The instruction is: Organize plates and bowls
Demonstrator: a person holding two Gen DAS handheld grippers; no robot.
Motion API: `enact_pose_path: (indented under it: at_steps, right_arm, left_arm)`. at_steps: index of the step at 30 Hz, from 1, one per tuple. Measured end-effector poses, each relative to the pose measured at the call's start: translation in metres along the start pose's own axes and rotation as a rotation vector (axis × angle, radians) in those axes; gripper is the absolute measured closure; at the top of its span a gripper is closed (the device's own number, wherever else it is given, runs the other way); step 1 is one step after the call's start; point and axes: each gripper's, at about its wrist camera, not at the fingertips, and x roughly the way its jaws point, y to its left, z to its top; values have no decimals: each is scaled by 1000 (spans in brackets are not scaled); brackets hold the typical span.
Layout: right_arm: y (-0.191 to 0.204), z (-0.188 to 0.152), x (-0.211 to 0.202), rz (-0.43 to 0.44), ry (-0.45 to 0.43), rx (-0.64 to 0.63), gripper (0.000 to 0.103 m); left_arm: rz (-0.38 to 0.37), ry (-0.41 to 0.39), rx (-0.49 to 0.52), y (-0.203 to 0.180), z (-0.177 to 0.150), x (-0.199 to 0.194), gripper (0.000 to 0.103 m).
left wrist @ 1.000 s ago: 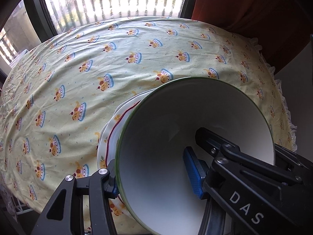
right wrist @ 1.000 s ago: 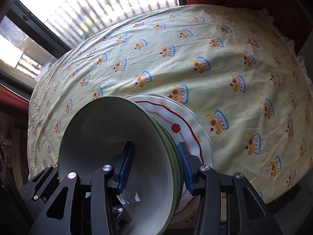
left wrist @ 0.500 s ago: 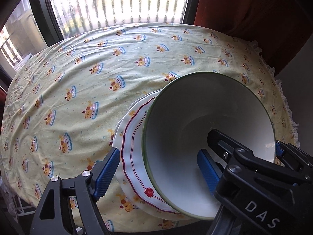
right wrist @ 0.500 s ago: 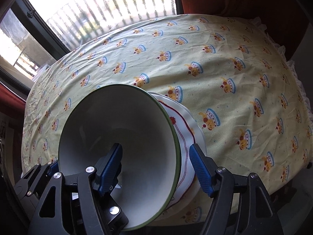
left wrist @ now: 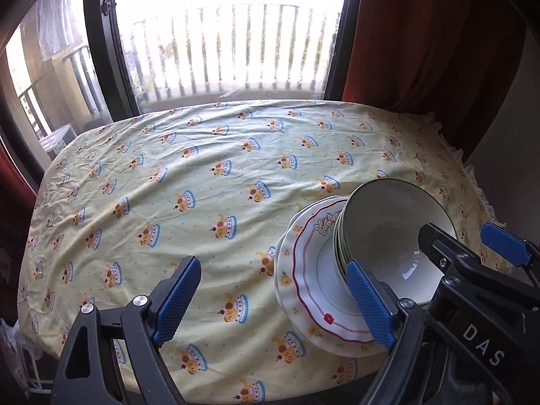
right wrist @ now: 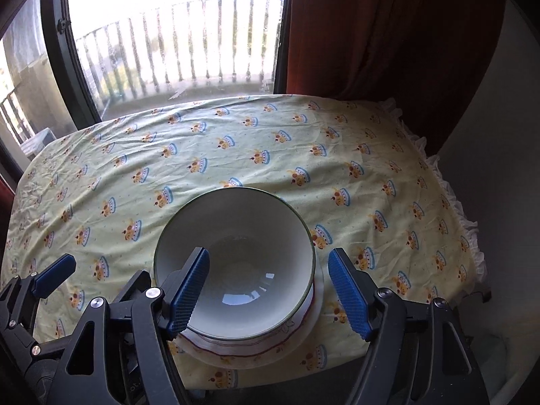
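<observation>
**Bowls stacked on plates at the near edge, both grippers wide open**

A tabletop under a pale yellow tablecloth (left wrist: 209, 182) printed with small crown-like motifs fills both views, its right side edged with a white frill. Behind it stand a bright window (left wrist: 229, 44) with a railing outside and a dark red curtain (left wrist: 428, 40) at the right.

Near the front right of the cloth sits the stack of dishes. At the bottom are the plates (left wrist: 305, 287): a white scalloped one with small fruit marks, and on it a white plate with a red line and a red flower near its rim. On the plates rest the green-rimmed white bowls (left wrist: 395, 233), nested together; from the left wrist view several rims show at the side, though how many bowls there are is hard to count. The top bowl (right wrist: 236, 253) sits upright and shows only a glossy white inside.

The right gripper (right wrist: 268, 292) has its jaws spread wide, one blue pad over the bowl's near-left rim and the other outside its right side; neither clearly touches it. The left gripper (left wrist: 273, 303) also has its jaws wide apart, holding nothing, with its right pad just beside the stack.
</observation>
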Motion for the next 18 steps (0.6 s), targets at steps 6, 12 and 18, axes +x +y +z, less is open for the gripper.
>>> enact_pose_path:
  at_steps: [6, 12, 18]
  right_arm:
    - [37, -20, -29, 69, -47, 23, 20]
    - [83, -46, -42, 146, -104, -5, 20]
    - [113, -78, -45, 159, -148, -10, 20]
  left_arm:
    - [21, -54, -22, 55, -25, -27, 9]
    - [120, -128, -61, 113, -58, -45, 8]
    - [158, -192, -60, 155, -89, -54, 8]
